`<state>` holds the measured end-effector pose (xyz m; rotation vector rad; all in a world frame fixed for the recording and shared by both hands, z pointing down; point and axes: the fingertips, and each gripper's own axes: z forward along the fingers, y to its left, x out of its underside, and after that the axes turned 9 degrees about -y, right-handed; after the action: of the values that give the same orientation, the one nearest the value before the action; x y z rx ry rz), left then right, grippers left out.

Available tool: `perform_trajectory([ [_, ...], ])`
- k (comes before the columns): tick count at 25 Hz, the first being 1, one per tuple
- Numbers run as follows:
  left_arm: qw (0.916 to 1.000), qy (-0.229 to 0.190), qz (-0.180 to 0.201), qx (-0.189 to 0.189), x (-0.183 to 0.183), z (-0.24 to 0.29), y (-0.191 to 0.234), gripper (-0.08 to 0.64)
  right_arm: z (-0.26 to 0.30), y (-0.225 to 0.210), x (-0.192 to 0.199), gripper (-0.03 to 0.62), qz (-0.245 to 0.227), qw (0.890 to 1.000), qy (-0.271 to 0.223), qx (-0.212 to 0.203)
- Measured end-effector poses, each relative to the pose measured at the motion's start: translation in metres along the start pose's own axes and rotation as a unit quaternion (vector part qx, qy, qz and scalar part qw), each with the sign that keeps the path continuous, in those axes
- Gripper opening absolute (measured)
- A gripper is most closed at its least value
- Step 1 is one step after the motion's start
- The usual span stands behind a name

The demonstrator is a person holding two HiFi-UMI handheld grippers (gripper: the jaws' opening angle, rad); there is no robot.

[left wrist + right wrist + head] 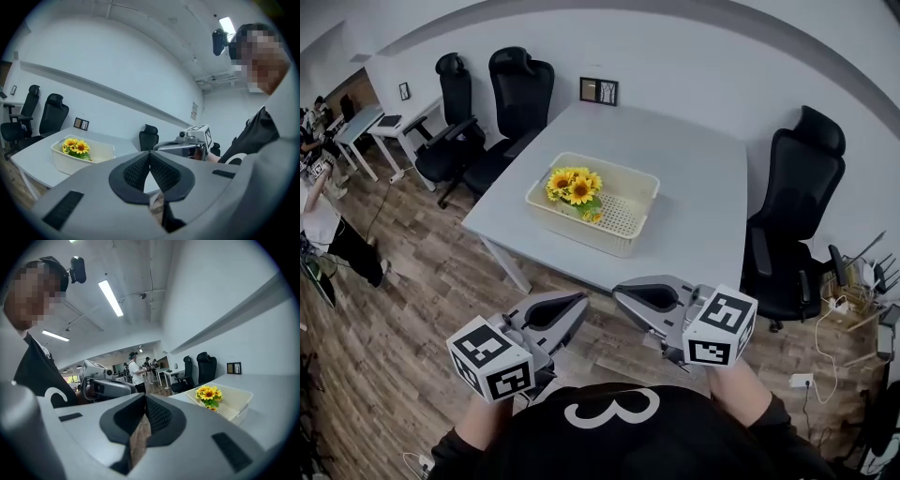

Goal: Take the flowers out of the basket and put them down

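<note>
Left tongs (579, 305), right tongs (621, 295) closed, empty; sunflowers (574, 186) in perforated cream basket (581, 231).

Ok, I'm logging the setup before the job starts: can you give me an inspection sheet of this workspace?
Surface: white table, carrying the basket.
Job's things: yellow flowers lie in the cream basket, at its left end in the head view; not yet taken out.
Clutter: nothing seen.
Grippers: left hand-held gripper and right hand-held gripper are both shut and empty, held short of the table.
Cables: loose cables on the floor at the right.
Surroundings: black office chairs beside the table, framed picture against the wall, wooden floor, a person at far left.
</note>
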<state>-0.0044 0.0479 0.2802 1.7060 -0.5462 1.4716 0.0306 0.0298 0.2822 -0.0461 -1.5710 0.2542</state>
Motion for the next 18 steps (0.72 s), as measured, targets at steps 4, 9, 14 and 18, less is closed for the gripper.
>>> perform_trajectory([
  [4, 0.9998, -0.003, -0.014, -0.017, -0.001, -0.001, 0.02, 0.012, 0.007, -0.013, -0.003, 0.011, -0.006, 1.0, -0.003, 0.001],
  [9, 0.9993, -0.004, -0.038, 0.001, 0.001, 0.012, 0.044, 0.012, 0.019, -0.036, 0.003, 0.011, -0.002, 1.0, 0.001, 0.016],
  [14, 0.999, 0.016, -0.032, 0.026, -0.005, 0.035, 0.079, 0.012, 0.036, -0.069, -0.002, 0.011, 0.001, 0.999, -0.004, 0.046],
  [18, 0.9981, 0.025, -0.033, 0.045, -0.015, 0.057, 0.116, 0.012, 0.053, -0.104, -0.002, 0.011, 0.011, 0.997, 0.001, 0.077],
])
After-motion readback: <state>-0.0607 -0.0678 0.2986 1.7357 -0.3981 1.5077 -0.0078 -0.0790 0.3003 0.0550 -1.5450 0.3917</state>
